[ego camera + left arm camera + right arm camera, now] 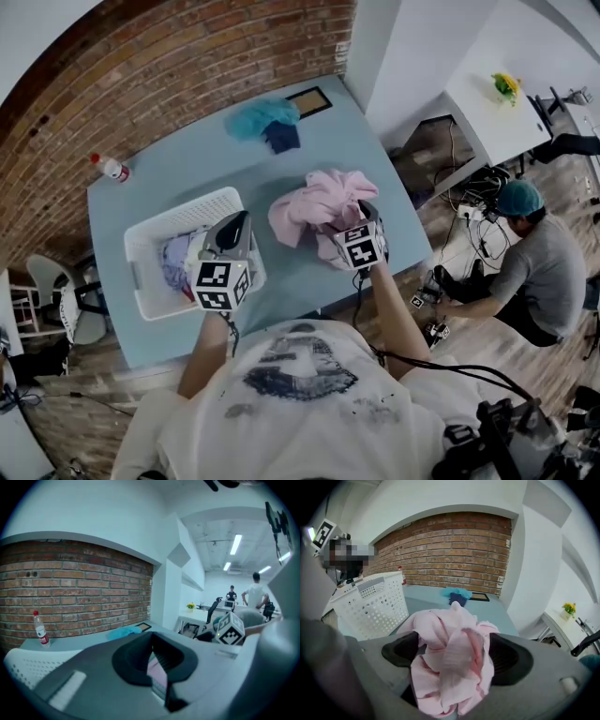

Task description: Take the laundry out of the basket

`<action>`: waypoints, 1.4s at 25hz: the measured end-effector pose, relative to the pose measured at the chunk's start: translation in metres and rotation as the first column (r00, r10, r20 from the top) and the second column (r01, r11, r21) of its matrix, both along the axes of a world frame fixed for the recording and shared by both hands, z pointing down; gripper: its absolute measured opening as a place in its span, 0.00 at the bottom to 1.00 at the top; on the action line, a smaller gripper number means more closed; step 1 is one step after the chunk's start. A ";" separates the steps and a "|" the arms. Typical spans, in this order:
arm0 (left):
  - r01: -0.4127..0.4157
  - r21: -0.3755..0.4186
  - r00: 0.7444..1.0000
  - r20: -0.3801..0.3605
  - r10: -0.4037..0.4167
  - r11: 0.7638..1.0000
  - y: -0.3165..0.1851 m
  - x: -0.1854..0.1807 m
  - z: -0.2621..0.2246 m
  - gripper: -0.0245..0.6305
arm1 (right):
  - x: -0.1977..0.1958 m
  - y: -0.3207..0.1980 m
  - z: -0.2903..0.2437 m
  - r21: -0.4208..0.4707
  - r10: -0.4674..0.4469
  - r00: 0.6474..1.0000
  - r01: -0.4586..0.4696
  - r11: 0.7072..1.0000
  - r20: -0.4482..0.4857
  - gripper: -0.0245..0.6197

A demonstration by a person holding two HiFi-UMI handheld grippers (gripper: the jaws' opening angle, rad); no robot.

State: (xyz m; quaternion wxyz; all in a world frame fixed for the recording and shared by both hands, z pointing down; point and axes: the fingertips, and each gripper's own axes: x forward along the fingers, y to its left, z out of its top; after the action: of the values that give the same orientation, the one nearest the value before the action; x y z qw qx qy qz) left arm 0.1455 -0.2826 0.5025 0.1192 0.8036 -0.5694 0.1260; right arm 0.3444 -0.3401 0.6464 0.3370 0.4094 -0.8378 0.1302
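Right tongs [452,660] are sitting spread around the pink cloth [314,208]; I'm planning a straight lift so nothing's snagging. Left tongs [154,663] are hovering, pressed together, above the basket [178,208].

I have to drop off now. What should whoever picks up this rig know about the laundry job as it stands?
Left claw: hovers over the basket. I cannot tell whether its jaws are open or shut.
Right claw: jaws wide, with the pink garment bunched between them, apparently not clamped.
Done: the pink garment lies on the table, right of the basket. A teal cloth and a dark blue cloth lie at the far end.
Left: lilac and white laundry is in the basket; it probably comes out next.
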 end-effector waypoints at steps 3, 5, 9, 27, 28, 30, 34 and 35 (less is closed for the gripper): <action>-0.008 0.008 1.000 -0.002 0.008 1.000 0.007 -0.009 -0.004 0.02 | -0.002 0.008 -0.010 0.025 0.015 1.000 -0.015 1.000 -0.020 0.77; -0.009 0.013 1.000 -0.004 0.009 1.000 0.012 -0.017 -0.007 0.02 | -0.006 0.012 -0.018 0.039 0.026 1.000 -0.025 0.999 -0.016 0.77; -0.009 0.027 1.000 -0.008 0.009 1.000 0.023 -0.034 -0.014 0.02 | -0.023 0.017 -0.035 0.059 0.043 0.999 -0.045 0.997 0.033 0.77; 0.183 0.077 0.983 -0.010 -0.182 0.980 0.107 -0.200 -0.036 0.02 | -0.217 0.071 -0.178 0.279 -0.104 0.922 -0.004 0.960 0.373 0.57; 0.194 0.078 0.981 -0.011 -0.194 0.978 0.112 -0.208 -0.036 0.02 | -0.224 0.075 -0.180 0.286 -0.107 0.921 -0.006 0.958 0.375 0.53; 0.217 0.082 0.976 -0.013 -0.216 0.973 0.122 -0.226 -0.036 0.02 | -0.239 0.084 -0.183 0.294 -0.112 0.918 -0.005 0.956 0.381 0.45; 0.242 0.088 0.970 -0.017 -0.242 0.966 0.142 -0.254 -0.033 0.02 | -0.266 0.102 -0.184 0.295 -0.120 0.915 0.002 0.956 0.385 0.35; 0.245 0.088 0.970 -0.018 -0.244 0.966 0.147 -0.258 -0.032 0.02 | -0.272 0.106 -0.184 0.294 -0.120 0.915 0.001 0.956 0.386 0.32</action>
State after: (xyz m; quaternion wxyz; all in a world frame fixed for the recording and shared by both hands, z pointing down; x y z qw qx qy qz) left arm -0.1130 -0.1359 0.4702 0.0999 0.7322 -0.6688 0.0818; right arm 0.0727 -0.2339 0.4625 0.0994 0.3923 -0.9112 0.0772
